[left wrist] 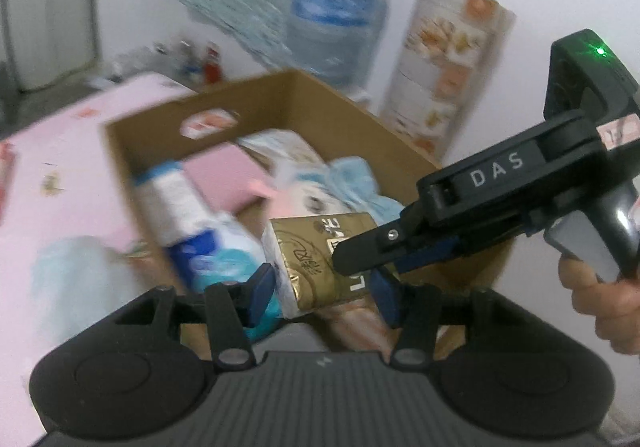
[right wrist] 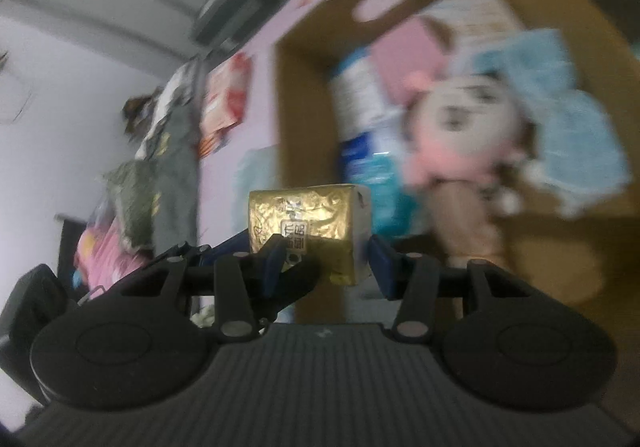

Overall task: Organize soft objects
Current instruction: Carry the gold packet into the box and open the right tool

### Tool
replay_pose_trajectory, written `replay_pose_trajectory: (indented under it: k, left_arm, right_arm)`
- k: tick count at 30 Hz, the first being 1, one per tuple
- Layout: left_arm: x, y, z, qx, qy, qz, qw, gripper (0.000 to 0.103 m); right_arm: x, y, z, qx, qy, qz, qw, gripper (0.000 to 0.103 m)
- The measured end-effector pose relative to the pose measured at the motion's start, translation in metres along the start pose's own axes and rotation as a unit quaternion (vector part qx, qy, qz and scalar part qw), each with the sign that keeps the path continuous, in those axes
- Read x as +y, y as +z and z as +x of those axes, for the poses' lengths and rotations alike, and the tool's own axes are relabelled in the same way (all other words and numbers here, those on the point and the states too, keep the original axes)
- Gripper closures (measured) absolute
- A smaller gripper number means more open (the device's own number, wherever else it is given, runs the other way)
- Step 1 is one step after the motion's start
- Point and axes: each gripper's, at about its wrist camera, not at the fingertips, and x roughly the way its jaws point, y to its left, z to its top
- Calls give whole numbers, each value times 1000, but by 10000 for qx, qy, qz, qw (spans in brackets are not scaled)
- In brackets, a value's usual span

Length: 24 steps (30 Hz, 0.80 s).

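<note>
White letters "DAS" on the black body of the right hand-held gripper (left wrist: 362, 261).

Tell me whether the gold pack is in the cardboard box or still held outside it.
Held, not resting in the cardboard box. The gold pack sits between both grippers' fingers, at the box's near edge. Whether it has crossed the rim, cannot tell.

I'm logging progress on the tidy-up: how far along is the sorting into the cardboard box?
Done: the brown cardboard box already holds a pink plush doll, a light-blue cloth and a blue-and-white soft pack. In hand: both grippers flank the gold foil-wrapped pack over the box. Left: a pale-blue item still lies on the pink surface.
</note>
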Motion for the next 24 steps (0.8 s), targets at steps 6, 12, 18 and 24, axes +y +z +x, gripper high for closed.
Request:
replay_pose_trajectory:
  k: [6, 12, 18, 24]
  left_arm:
    - [-16, 3, 49, 503, -531, 26, 9973, 44]
    - [-17, -2, 75, 883, -630, 26, 9941, 37]
    - [-6, 1, 56, 670, -526, -66, 9963, 37]
    - [14, 4, 8, 138, -197, -117, 9996, 37]
  right_arm:
    - [-35, -6, -24, -166, -686, 38, 9975, 55]
    - [-58, -18, -34, -194, -725, 242, 9969, 54]
    - [-60, -21, -41, -265, -526, 353, 9976, 54]
    - [-41, -12, -47, -517, -394, 141, 9978, 54]
